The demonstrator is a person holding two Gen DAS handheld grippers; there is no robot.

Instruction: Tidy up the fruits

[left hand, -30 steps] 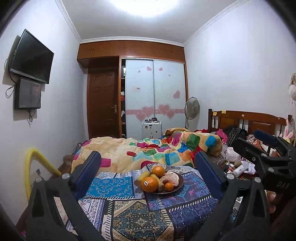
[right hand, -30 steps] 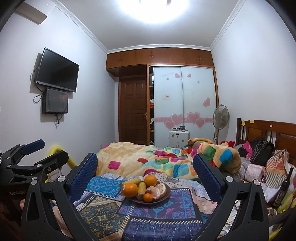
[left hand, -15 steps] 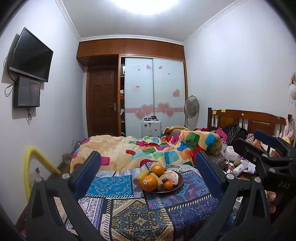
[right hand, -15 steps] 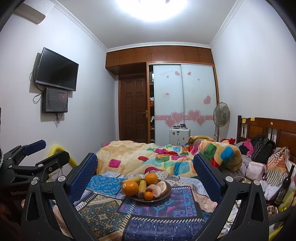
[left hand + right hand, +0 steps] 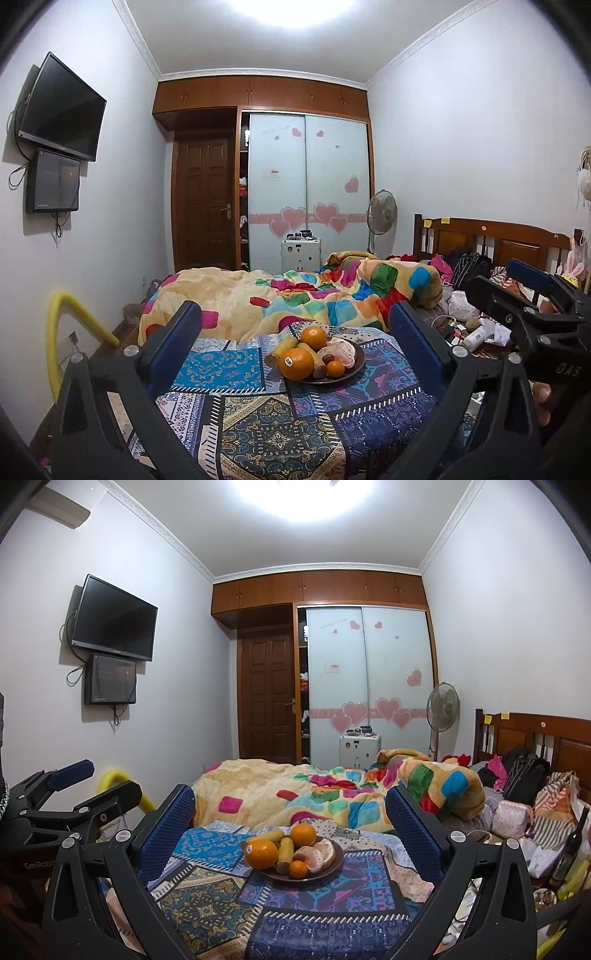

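Observation:
A dark round plate [image 5: 356, 367] of fruit sits on a patterned patchwork cloth [image 5: 258, 424]. It holds a large orange with a sticker [image 5: 296, 363], a second orange [image 5: 313, 338], a small tangerine [image 5: 335, 368], bananas [image 5: 283, 347] and a peeled pomelo piece [image 5: 341, 350]. My left gripper [image 5: 293, 339] is open and empty, well short of the plate. The plate [image 5: 332, 866] also shows in the right wrist view, with the sticker orange [image 5: 261, 853]. My right gripper [image 5: 291, 821] is open and empty, also short of the plate.
A bed with a colourful quilt [image 5: 295, 295] lies behind the cloth. Clutter and bags [image 5: 524, 805] and a dark bottle [image 5: 570, 845] are at the right. A yellow foam tube [image 5: 62, 332] stands left. A fan [image 5: 382, 214], wardrobe and door are at the back.
Both views have tilted slightly, so the plate sits a little lower in frame. Both grippers stay open and empty. The fruit has not moved.

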